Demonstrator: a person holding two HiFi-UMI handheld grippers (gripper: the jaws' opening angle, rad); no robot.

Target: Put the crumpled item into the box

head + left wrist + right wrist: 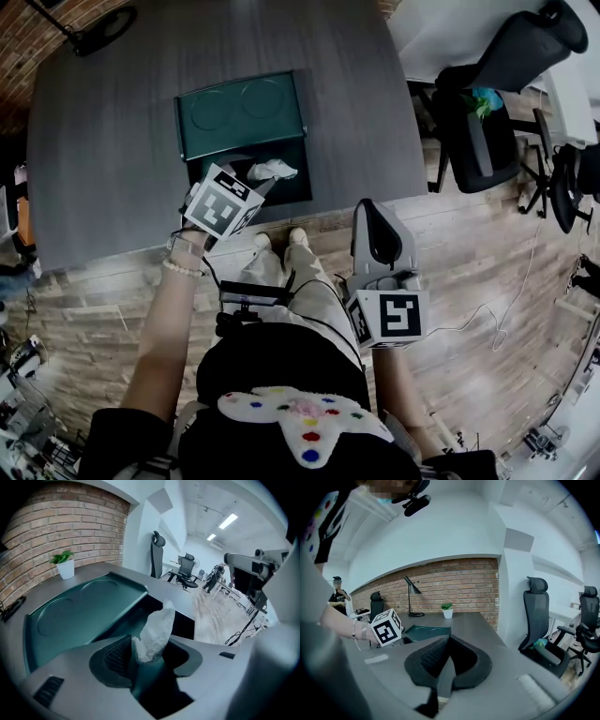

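I've the left hand-held gripper (pixel 152 660) spread over the box (pixel 84 616) to release the crumpled item (pixel 157 630); right hand-held gripper (pixel 446 665) pressed together.

White crumpled tissue (pixel 154 632), upright, at the open dark box (pixel 298 185); green lid (pixel 239 114) laid back.

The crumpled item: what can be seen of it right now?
The crumpled item is a white wad, thin paper or tissue by its look, creased into an upright, slightly tilted twist. Its lower end sits between the left gripper's parted jaws, leaning on one pad. In the head view it shows over the dark open box, near the green lid.
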